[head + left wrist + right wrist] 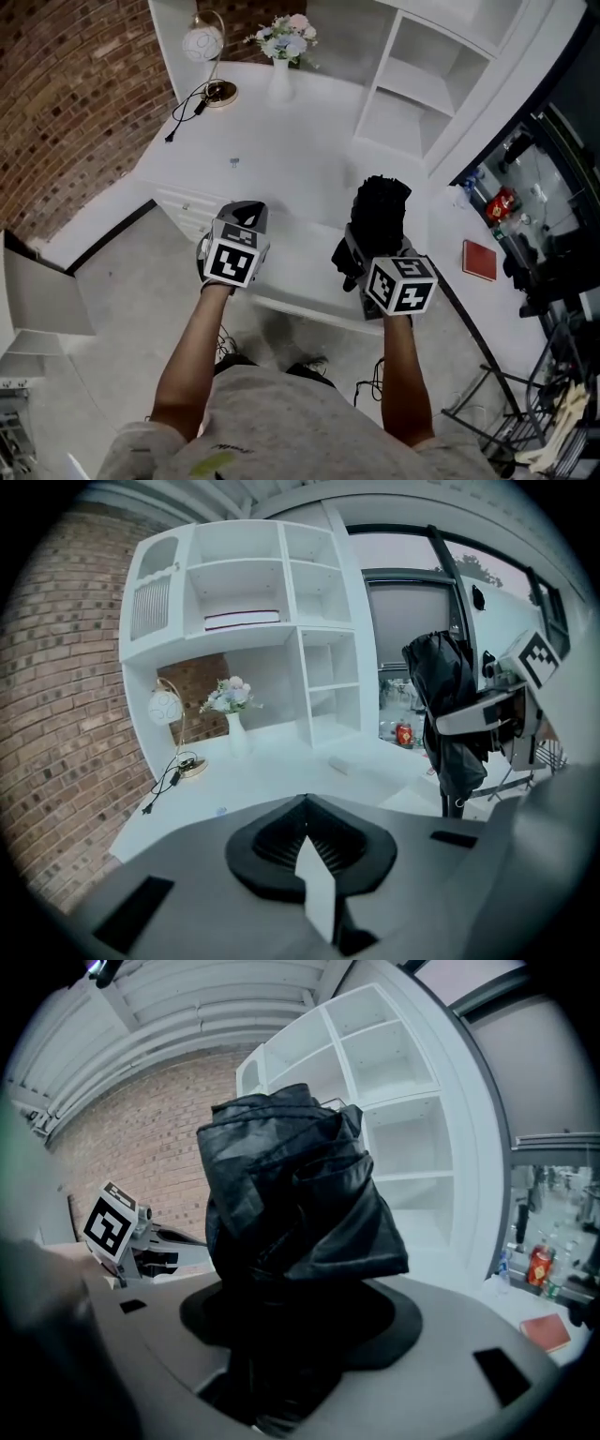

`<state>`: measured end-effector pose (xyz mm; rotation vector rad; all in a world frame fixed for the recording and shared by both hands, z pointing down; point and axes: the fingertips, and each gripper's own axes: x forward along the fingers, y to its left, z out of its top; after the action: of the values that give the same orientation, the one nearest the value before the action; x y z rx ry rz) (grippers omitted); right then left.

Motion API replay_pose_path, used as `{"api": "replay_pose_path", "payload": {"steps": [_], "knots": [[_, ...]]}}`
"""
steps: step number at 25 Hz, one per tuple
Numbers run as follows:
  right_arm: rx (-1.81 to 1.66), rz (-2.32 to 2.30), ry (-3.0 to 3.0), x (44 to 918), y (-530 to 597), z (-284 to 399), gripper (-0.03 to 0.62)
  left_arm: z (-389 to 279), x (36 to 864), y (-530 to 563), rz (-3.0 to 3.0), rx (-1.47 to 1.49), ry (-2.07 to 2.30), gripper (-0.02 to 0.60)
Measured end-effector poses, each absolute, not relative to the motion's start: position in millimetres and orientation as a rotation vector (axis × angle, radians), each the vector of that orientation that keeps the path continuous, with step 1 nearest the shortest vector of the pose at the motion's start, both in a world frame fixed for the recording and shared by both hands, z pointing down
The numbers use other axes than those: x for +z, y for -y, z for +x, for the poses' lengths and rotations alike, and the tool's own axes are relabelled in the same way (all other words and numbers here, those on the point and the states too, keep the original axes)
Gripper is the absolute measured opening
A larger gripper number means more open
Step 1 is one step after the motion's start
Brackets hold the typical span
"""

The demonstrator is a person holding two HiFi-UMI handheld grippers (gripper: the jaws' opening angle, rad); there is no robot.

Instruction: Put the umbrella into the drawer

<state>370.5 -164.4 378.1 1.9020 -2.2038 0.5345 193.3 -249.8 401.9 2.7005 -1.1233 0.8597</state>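
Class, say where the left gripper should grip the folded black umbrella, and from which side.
Probably the bunched upper fabric of the umbrella, above the right gripper, coming from the left. It stands roughly upright, its middle clamped, and that free part faces the left gripper.

Red-brown brick wall [66,103] at left, white corner worktop [281,159], white open shelf unit [422,84] rising behind it, globe lamp [204,42] with black cord, vase of pale flowers [281,56], grey floor [122,309], dark-framed window [408,621] at right, even daylight
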Motion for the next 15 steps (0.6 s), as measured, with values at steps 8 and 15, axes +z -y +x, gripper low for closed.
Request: {"api": "replay_pose_path", "payload": {"steps": [8, 15], "knots": [[0.515, 1.766, 2.252, 384, 164, 368, 0.256, 179, 408, 236, 2.624, 0.837, 1.227, -0.003], [0.494, 1.643, 2.271, 391, 165, 367, 0.256, 171, 417, 226, 2.559, 0.818, 1.301, -0.003]]}}
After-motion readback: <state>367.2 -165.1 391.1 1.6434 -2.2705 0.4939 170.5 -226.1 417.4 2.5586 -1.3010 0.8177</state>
